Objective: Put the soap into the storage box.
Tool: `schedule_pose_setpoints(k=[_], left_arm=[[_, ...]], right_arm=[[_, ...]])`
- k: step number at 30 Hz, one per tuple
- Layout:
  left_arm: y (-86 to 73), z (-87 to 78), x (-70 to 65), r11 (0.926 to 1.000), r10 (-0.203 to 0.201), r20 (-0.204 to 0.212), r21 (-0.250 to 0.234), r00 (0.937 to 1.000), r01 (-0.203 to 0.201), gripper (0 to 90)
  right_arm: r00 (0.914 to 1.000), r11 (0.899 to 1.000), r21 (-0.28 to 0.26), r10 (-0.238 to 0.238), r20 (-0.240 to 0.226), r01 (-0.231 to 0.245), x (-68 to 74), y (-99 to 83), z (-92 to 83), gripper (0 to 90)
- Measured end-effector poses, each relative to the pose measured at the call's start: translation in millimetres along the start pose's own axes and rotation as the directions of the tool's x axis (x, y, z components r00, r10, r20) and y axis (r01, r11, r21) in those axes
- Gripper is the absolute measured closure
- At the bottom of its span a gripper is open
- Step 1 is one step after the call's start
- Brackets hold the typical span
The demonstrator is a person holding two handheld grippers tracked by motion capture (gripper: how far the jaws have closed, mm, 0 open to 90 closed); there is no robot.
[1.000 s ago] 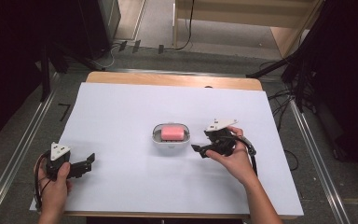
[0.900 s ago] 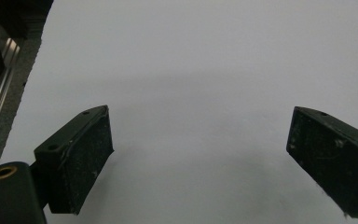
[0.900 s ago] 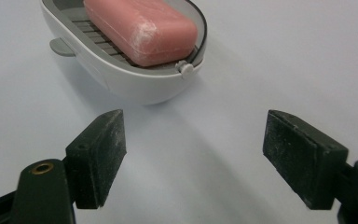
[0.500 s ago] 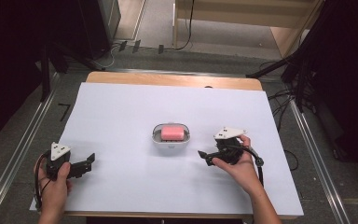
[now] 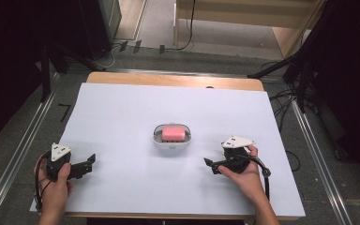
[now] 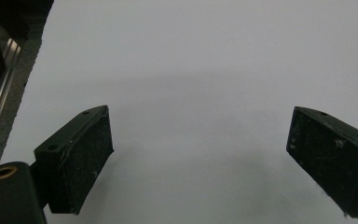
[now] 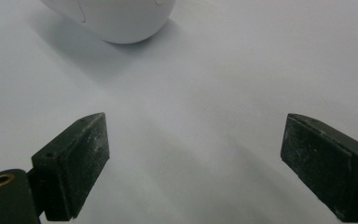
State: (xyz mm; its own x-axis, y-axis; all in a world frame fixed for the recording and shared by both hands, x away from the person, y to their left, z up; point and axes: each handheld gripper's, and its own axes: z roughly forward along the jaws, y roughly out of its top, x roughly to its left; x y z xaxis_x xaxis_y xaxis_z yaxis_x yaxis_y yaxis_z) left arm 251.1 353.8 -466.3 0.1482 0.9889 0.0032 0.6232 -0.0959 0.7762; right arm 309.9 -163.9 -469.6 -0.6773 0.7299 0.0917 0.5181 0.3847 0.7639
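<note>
1. My table (image 5: 168,79) has a wooden top under a white sheet (image 5: 122,112).
2. Grey floor (image 5: 9,140) surrounds it, with metal rails (image 5: 23,140) along both sides.
3. Black cables (image 5: 281,96) trail at the right.
4. A light wooden unit (image 5: 243,18) stands beyond; dark stands (image 5: 44,65) flank the table.
</note>
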Motion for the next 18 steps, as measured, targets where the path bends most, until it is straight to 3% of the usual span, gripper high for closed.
schedule_pose_setpoints(k=[18], left_arm=[[-0.3,-0.8,-0.2,1.0,0.0,0.0,-0.007,1.0,0.0,7.4]], right_arm=[[0.9969,0.998,-0.008,0.068,0.04,-0.067,-10.0,-28.0,-18.1,6.4]])
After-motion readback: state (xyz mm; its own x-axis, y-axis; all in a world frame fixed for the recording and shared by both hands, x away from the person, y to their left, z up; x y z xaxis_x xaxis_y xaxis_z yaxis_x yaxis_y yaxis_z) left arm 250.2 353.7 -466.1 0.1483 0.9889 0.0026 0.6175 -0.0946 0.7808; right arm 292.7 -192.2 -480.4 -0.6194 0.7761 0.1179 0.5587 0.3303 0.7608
